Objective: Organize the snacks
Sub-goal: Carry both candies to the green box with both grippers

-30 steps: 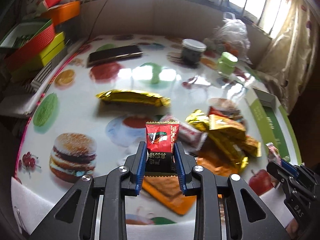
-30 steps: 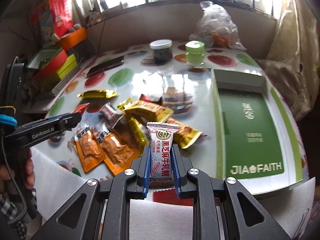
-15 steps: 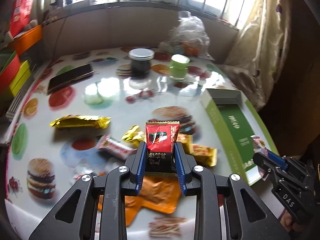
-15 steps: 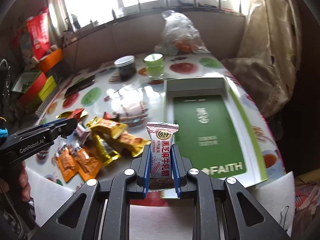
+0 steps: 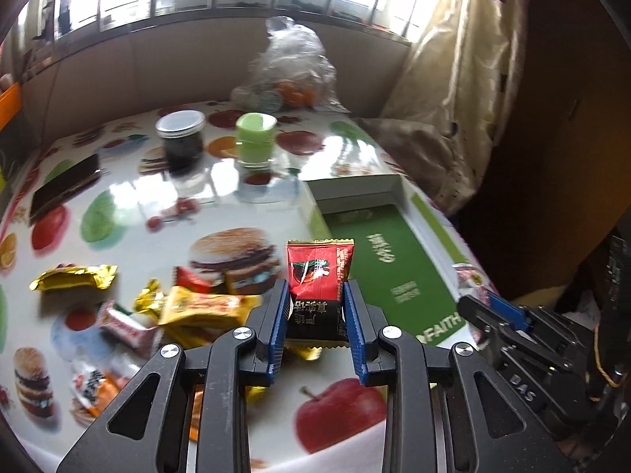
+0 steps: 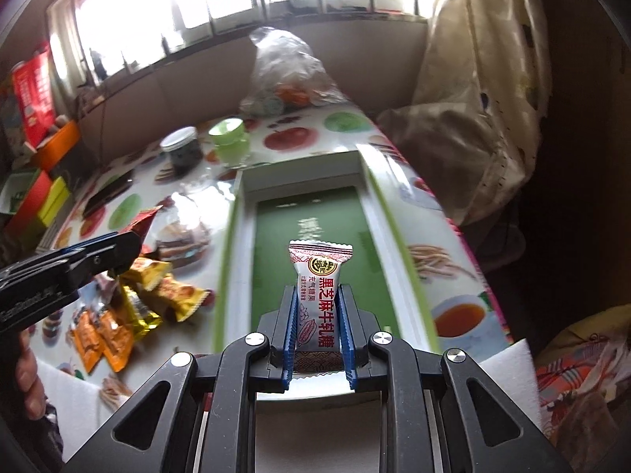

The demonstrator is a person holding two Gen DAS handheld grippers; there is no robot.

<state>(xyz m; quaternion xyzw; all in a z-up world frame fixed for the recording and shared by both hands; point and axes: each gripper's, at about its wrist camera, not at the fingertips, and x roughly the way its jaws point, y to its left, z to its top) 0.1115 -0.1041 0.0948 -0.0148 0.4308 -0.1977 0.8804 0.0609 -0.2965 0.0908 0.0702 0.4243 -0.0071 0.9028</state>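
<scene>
My left gripper is shut on a red and black snack packet, held above the table just left of the green box. My right gripper is shut on a white nougat candy packet, held over the near end of the green box. A pile of yellow, gold and orange snack packets lies on the table left of the box; it also shows in the right wrist view. The right gripper shows in the left wrist view, and the left gripper in the right wrist view.
A dark jar and a green jar stand at the back of the fruit-print table. A plastic bag sits behind them. A dark phone lies at left. Coloured boxes stack at far left.
Both grippers have swung right with their packets. The green box now fills the middle of the right wrist view, and the left gripper sits beside the box.
</scene>
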